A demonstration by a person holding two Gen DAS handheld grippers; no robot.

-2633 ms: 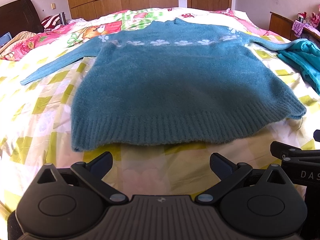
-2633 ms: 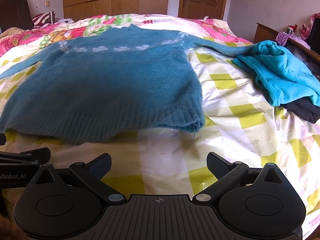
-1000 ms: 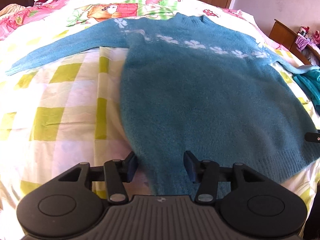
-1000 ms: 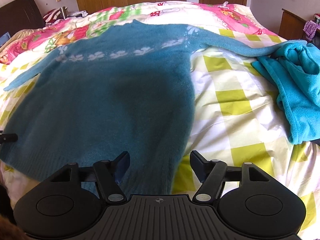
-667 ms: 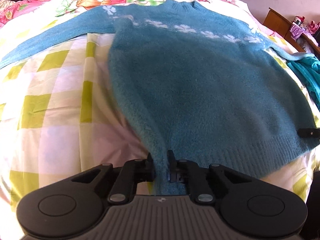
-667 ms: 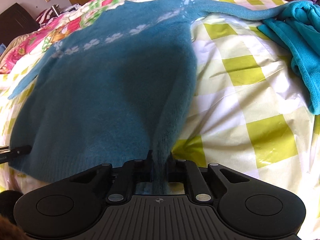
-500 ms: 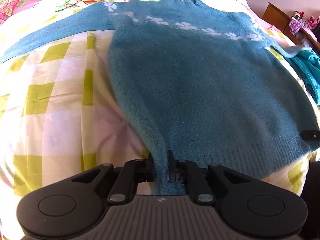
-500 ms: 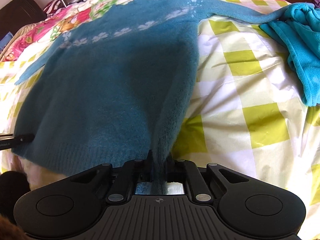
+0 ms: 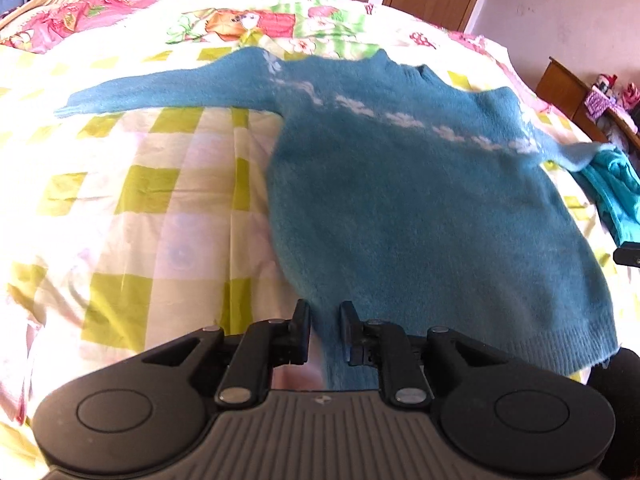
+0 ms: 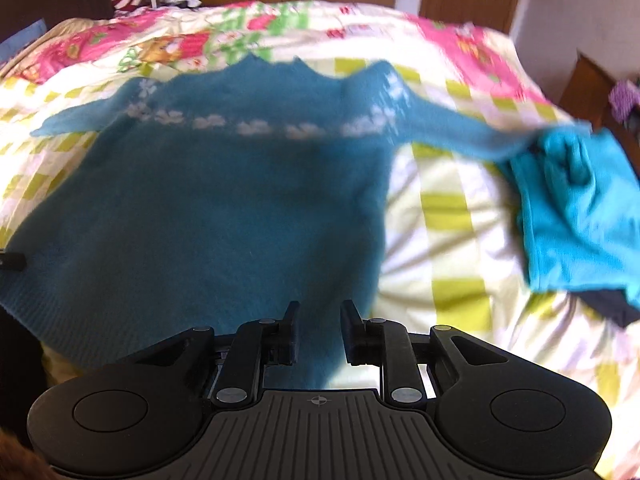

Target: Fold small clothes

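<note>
A teal knit sweater [image 9: 420, 208] with a white flower band lies front up on the checked bedspread [image 9: 152, 216], sleeves spread out; it also shows in the right wrist view [image 10: 224, 216]. My left gripper [image 9: 324, 334] is at the sweater's lower left hem corner, jaws slightly parted with the hem cloth between them. My right gripper [image 10: 318, 332] is at the lower right hem corner, jaws likewise slightly parted with cloth between them. The hem looks lifted off the bed and the body is pulled toward me.
A folded turquoise garment [image 10: 580, 208] on a dark one [image 10: 612, 308] lies on the bed at the right, under the sweater's right cuff. Pink floral quilt [image 10: 480, 52] at the far end. A wooden side table [image 9: 568, 88] stands right of the bed.
Both grippers closed on the hem corners, then lifted and drew the sweater toward me. Now both jaws have parted a little. The collar end has bunched slightly.
</note>
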